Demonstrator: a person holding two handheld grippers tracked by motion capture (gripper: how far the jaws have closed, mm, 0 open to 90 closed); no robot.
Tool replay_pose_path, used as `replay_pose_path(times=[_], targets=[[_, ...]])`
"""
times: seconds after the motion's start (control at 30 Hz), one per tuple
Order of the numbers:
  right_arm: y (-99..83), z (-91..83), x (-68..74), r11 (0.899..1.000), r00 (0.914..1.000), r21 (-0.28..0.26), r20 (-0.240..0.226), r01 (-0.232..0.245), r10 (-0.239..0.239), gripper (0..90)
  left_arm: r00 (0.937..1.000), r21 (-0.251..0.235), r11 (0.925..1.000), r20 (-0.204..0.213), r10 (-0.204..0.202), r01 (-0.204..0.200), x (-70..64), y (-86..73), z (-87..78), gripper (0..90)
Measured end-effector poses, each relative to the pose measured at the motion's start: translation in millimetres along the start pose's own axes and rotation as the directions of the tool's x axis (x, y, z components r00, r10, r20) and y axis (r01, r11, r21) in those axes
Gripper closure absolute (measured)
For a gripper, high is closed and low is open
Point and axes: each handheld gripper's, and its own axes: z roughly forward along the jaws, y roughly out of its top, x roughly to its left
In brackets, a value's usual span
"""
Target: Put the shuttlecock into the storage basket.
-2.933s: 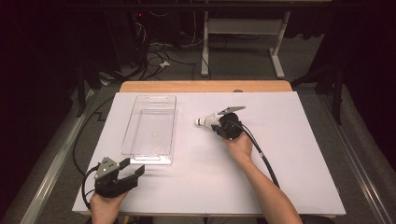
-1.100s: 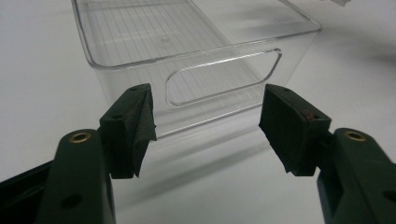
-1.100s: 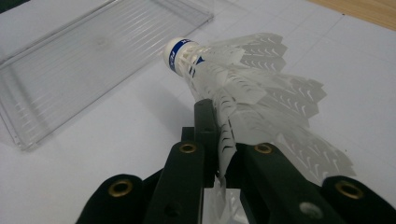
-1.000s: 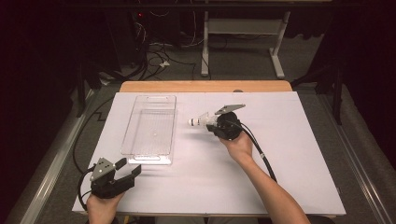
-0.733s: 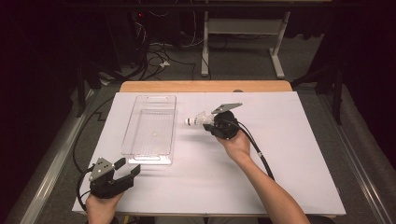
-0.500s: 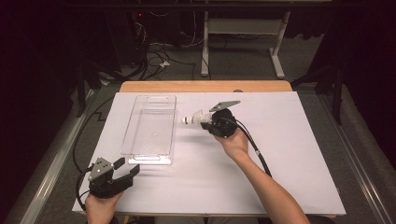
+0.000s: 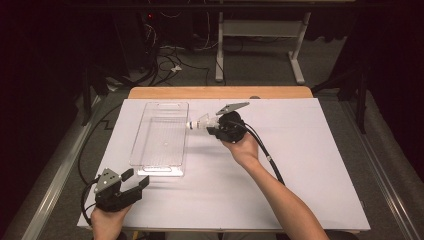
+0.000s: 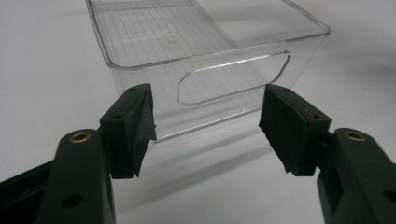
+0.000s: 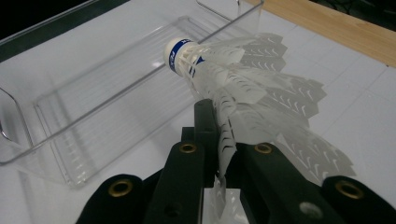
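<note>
White shuttlecock (image 9: 243, 88) (blue-banded cork), clear ribbed bin (image 7: 161, 135), white tabletop (image 7: 310, 165)

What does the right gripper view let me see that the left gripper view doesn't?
The right gripper view shows a white shuttlecock pinched by its feathered skirt between the right gripper jaws, its cork tip with a blue band pointing toward the bin, and a strip of wooden table edge. The left gripper view shows the left gripper, jaws wide apart with nothing between them, facing the handle cutout in the bin's near end wall. Both show the clear plastic bin, with nothing inside, on the white table cover.
</note>
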Motion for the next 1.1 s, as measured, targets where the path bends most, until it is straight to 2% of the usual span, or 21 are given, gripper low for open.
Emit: replay_pose_path(times=[0.17,0.5,1.1], targets=[[10.2,2.8,5.2,1.0,0.9998,-0.008,-0.015,0.016,-0.016,88.6,1.0,0.004,1.0,0.001,0.005,-0.005,-0.9,0.0,0.3,36.1],[29.3,18.4,24.8,0.998,0.9966,0.003,-0.052,0.064,-0.064,88.6,1.0,0.0,1.0,0.004,0.003,-0.003,-1.8,-0.5,-0.1,36.1],[55.5,55.6,39.8,0.995,0.994,0.047,-0.072,0.087,-0.083,88.6,1.0,-0.001,1.0,0.009,0.0,0.0,-2.1,-0.8,-0.1,36.1]])
